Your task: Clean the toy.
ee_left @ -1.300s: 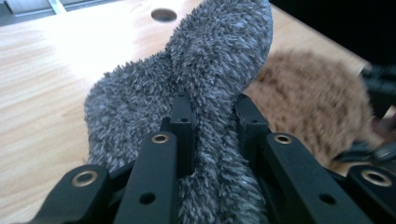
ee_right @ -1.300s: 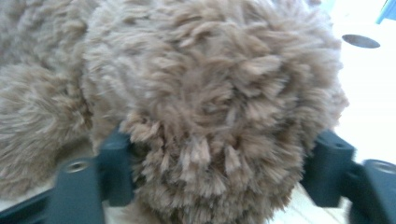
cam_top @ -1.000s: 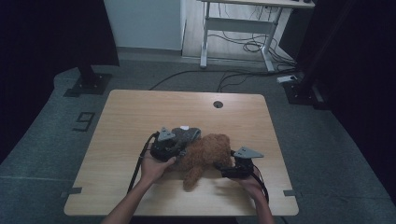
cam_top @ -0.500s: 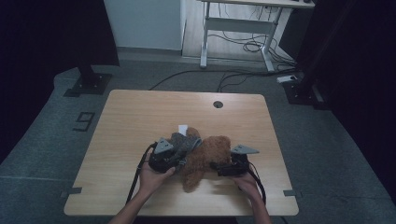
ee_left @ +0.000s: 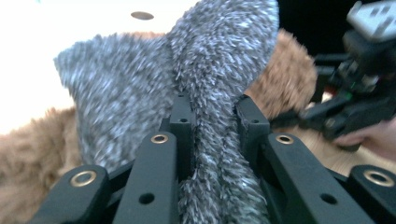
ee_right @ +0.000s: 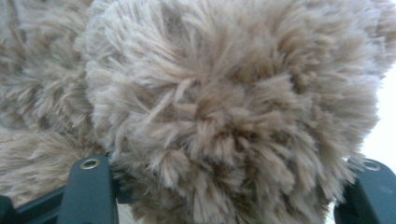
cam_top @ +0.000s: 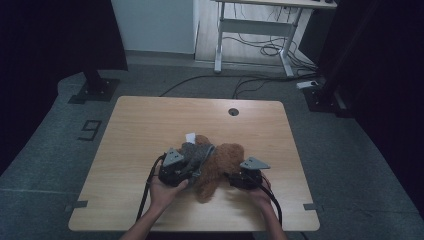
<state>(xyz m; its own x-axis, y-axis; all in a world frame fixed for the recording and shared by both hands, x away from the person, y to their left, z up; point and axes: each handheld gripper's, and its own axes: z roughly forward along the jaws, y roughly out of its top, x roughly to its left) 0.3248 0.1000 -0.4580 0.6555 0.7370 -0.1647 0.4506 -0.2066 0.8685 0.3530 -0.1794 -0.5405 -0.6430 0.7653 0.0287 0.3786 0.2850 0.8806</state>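
Note:
A brown plush toy (cam_top: 227, 157) lies on the wooden table (cam_top: 150, 120), with a grey fuzzy cloth (cam_top: 196, 151) draped over its left side. My left gripper (cam_top: 192, 171) is shut on that grey fuzzy cloth (ee_left: 140, 93), a fold of it pinched between the jaws of the left gripper (ee_left: 210, 121). From the right, my right gripper (cam_top: 228, 179) reaches into the toy. Its jaws have just been closing around a bulge of the brown plush toy (ee_right: 224, 107), whose fur spills over both jaws of the right gripper (ee_right: 229, 179) and hides the pads. The right gripper (ee_left: 355, 102) also shows beyond the brown plush toy (ee_left: 285, 70).
A white tag (cam_top: 190, 136) pokes out behind the toy. A round cable hole (cam_top: 233, 111) sits near the table's far edge. Both hands come in over the near edge. A desk frame (cam_top: 255, 30) and cables stand on the floor beyond.
My left gripper has drawn the grey cloth toward the near edge. My right gripper has slid left into the toy.

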